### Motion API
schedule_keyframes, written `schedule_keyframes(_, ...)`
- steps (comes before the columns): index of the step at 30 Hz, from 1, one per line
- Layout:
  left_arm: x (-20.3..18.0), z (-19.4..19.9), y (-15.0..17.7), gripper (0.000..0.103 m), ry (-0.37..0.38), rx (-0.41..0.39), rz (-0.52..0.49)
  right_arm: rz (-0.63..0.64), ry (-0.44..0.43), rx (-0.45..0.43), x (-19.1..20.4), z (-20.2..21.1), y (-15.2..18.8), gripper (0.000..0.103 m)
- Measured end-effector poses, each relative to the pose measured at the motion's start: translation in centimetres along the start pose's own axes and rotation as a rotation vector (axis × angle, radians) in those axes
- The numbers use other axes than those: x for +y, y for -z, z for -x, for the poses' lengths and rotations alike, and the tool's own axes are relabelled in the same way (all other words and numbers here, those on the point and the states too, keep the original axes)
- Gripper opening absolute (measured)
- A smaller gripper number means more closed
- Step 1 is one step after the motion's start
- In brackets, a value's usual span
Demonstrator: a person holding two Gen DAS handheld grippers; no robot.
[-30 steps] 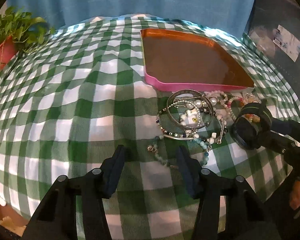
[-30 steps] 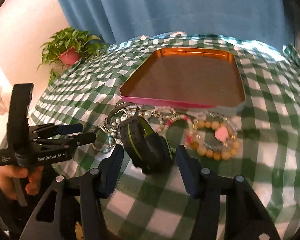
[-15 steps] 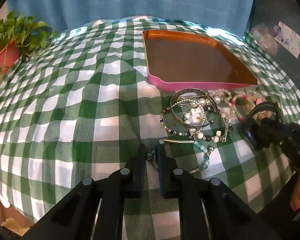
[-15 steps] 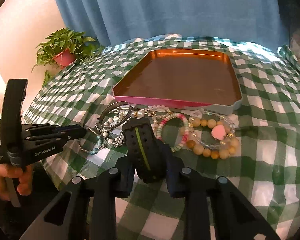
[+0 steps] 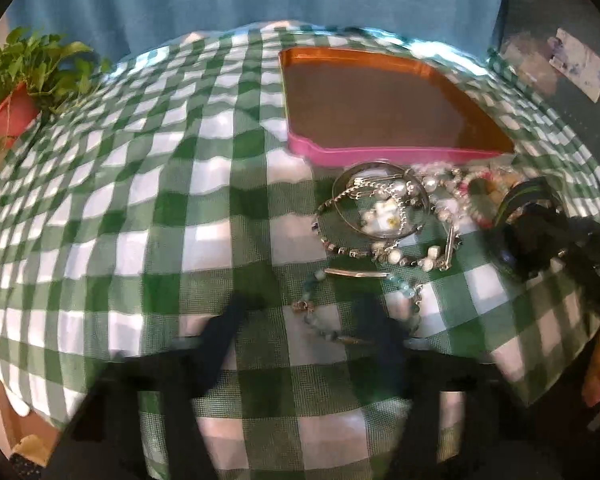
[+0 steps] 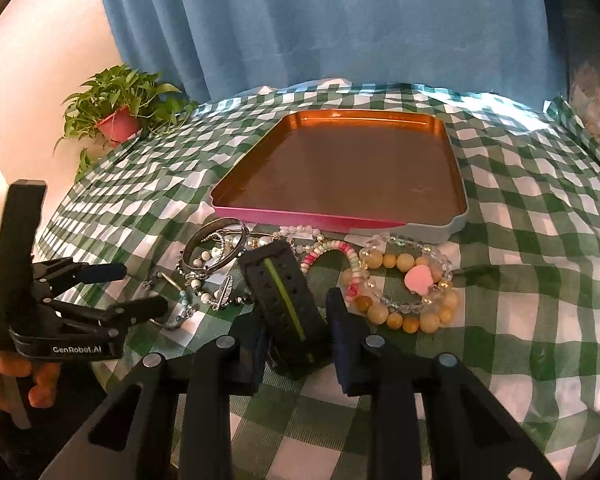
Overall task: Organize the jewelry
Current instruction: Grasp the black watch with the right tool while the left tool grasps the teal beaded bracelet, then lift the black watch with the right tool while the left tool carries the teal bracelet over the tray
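We see the right gripper (image 6: 296,344) clamped on the black watch strap (image 6: 284,300) before the tray (image 6: 340,216); the left gripper (image 5: 304,320), jaws just reopening, stands parted over the turquoise bead bracelet (image 5: 320,320), gripping nothing.

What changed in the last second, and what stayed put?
Both grippers snapped nearly shut, then reopened partway. The left gripper now stands open over the turquoise bead strand, holding nothing. The right gripper straddles the black watch strap; grip unclear. The tray remains empty, and the other bracelets lie unmoved.
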State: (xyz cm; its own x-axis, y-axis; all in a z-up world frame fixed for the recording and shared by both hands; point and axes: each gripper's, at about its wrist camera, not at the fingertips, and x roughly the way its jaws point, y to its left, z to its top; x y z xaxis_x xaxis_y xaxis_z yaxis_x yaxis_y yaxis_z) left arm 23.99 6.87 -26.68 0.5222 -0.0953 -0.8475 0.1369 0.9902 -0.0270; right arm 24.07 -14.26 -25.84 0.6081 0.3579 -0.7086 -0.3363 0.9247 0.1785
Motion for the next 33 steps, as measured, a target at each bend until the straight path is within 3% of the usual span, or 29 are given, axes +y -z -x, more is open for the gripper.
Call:
schedule_keyframes(1, 0.0, 0.0, -0.2, 0.012, 0.0, 0.004, 0.0, 0.0, -0.004, 0.002, 0.0, -0.1, 0.0, 0.027)
schedule_keyframes(10, -0.1, 0.5, -1.0, 0.007, 0.032, 0.006, 0.017, 0.034, -0.031, -0.029, 0.6, 0.5, -0.4, 0.021)
schedule_keyframes(16, -1.1, 2.4, -1.4, 0.007, 0.017, -0.039, -0.015, 0.033, -0.019, -0.064, 0.2, 1.8, -0.5, 0.021)
schedule_keyframes(27, -1.7, 5.3, -1.3, 0.007, 0.061, -0.091, 0.06, -0.02, -0.008, -0.074, -0.3, 3.7, 0.3, 0.021)
schedule_keyframes(33, -2.6, 7.3, -1.0, 0.007, 0.069, -0.123, 0.045, -0.023, 0.01, -0.068, 0.2, 4.8, 1.0, 0.021)
